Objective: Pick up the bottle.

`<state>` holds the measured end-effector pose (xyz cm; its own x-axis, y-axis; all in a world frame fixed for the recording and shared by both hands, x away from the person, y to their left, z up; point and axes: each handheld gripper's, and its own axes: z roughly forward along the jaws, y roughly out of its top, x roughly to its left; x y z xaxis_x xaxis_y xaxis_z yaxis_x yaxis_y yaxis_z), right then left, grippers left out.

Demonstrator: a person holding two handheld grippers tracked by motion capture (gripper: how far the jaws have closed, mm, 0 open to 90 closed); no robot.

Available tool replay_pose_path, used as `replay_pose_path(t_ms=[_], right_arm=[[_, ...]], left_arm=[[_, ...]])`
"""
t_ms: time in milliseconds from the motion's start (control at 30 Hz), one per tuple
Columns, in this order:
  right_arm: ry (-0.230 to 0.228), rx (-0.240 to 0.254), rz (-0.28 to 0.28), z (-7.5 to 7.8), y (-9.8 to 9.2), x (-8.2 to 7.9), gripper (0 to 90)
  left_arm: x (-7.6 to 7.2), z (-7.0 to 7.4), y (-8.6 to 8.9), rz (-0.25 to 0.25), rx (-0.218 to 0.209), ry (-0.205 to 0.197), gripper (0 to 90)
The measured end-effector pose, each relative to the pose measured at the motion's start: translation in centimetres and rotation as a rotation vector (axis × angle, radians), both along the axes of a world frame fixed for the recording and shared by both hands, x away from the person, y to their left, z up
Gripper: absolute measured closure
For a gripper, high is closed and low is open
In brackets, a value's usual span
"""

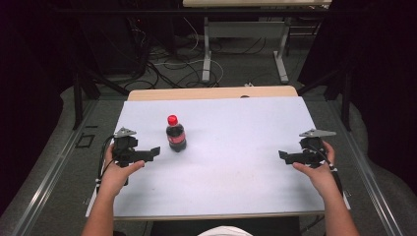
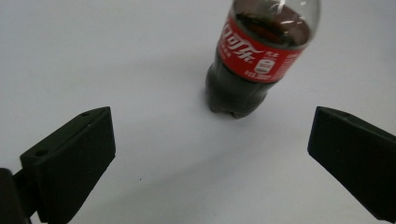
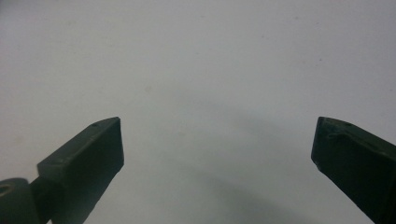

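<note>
Covering table (image 1: 255, 93): white sheet (image 1: 236, 162)

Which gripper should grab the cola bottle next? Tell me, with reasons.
Left. The left gripper sits just beside the cola bottle, open and pointed toward it. The right gripper, also open, is across the table.
</note>
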<state>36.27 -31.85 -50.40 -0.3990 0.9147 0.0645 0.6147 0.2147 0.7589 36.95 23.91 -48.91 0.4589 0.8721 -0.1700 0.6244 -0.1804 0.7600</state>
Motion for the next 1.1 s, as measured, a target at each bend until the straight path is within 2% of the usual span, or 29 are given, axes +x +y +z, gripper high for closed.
replay_pose_path(t_ms=[67,100,133,200,300,367,500,567,733,933,967,1100], right_arm=[[-0.004,-0.002,0.000,0.3,-0.1,-0.2,3.8],[-0.014,-0.006,-0.001,0.6,-0.1,-0.3,3.8],[-0.030,-0.007,0.006,1.2,-0.1,-0.7,4.5],[-0.034,-0.003,0.003,1.4,-0.1,-0.9,5.4],[-0.043,-0.004,0.003,1.8,-0.1,-1.1,6.1],[-0.042,0.001,0.003,1.8,-0.1,-1.1,6.4],[-0.058,-0.009,-0.004,1.9,0.1,-1.2,7.1],[-0.047,-0.004,-0.001,2.0,0.3,-1.3,7.2],[-0.056,-0.017,0.020,1.9,0.7,-1.2,9.0],[-0.048,-0.009,0.022,1.6,0.8,-1.1,9.1],[-0.049,-0.009,0.022,1.6,0.8,-1.1,9.4],[-0.047,-0.005,0.027,1.5,0.8,-1.0,11.7]], left_arm=[[-0.5,0.7,-0.3,-0.012,0.014,-0.020,1.2],[-0.7,1.0,-0.4,-0.026,0.027,-0.044,1.3],[-0.8,1.4,-0.4,-0.041,0.018,-0.034,1.4],[-0.9,1.7,-0.7,-0.051,0.001,-0.042,1.4],[-0.6,2.0,-1.1,-0.057,0.016,-0.077,1.3],[-0.4,2.2,-1.6,-0.061,0.008,-0.098,1.3],[0.5,2.5,-2.1,-0.081,-0.006,-0.098,1.3],[1.1,2.3,-2.5,-0.084,-0.001,-0.096,1.4],[2.5,1.8,-3.4,-0.087,-0.007,-0.095,2.4],[3.9,0.9,-4.4,-0.106,0.014,-0.078,3.1],[4.1,0.7,-4.6,-0.102,0.006,-0.073,3.1],[4.6,0.1,-5.1,-0.113,0.032,-0.082,6.5]])
